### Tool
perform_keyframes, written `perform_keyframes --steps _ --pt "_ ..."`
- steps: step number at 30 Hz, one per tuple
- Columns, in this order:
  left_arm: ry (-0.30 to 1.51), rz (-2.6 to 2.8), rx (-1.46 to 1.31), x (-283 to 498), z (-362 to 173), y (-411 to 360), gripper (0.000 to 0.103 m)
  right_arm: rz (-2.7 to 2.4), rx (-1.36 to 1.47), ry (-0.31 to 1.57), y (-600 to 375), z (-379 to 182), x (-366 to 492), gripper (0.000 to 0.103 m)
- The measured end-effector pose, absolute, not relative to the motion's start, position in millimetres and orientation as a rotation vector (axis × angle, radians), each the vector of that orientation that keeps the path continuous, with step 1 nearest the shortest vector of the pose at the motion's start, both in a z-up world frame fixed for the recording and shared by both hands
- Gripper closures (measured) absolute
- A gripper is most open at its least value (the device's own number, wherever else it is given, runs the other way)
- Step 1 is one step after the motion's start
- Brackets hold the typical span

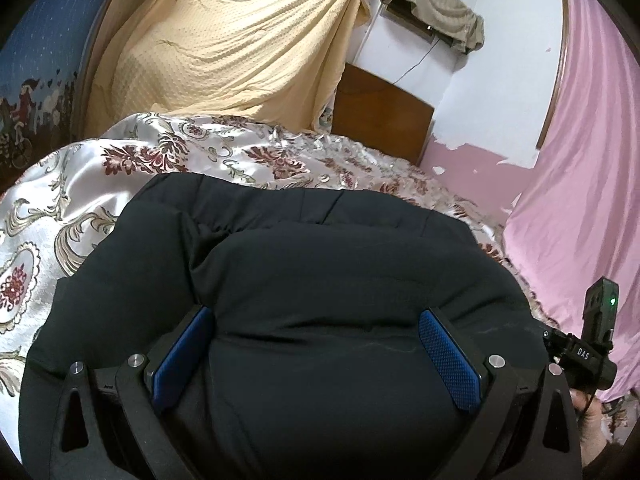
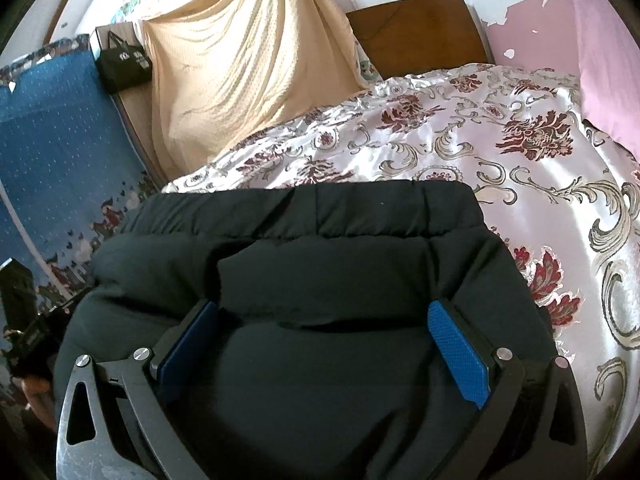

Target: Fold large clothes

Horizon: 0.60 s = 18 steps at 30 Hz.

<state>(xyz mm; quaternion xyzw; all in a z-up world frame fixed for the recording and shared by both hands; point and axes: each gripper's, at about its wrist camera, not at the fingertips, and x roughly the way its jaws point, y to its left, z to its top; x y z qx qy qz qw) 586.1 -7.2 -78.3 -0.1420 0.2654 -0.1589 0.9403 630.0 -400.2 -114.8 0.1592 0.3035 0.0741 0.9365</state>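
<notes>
In each wrist view, two fingers with blue, finely dimpled pads stand wide apart low in the frame, clamped on nothing. The left gripper (image 1: 316,344) and the right gripper (image 2: 320,340) each hover over one puffy black garment (image 1: 320,264), a thick matte padded piece with soft bulging folds and a stitched band along its far edge. It fills the lower middle of both frames and lies on the bed.

Beyond it spreads one shiny satin bedspread (image 2: 500,168), white with dark red flowers and grey-gold scrolls. Farther off, centre top, stands one brown wooden headboard (image 1: 380,116), and upper left hangs one cream dimpled cloth (image 1: 224,48).

Only the left view shows the other gripper's black body at the right edge, a green light on it; only the right view shows a small black bag (image 2: 122,64) at upper left.
</notes>
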Motion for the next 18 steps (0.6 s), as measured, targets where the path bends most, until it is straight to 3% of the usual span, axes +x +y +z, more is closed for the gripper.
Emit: perform_keyframes --steps 10,18 --pt "0.511 -0.324 -0.362 575 -82 9 0.000 0.173 0.386 0.569 -413 -108 609 0.001" --pt "0.634 -0.264 -0.314 565 -67 22 0.000 0.220 0.559 0.593 -460 -98 589 0.001"
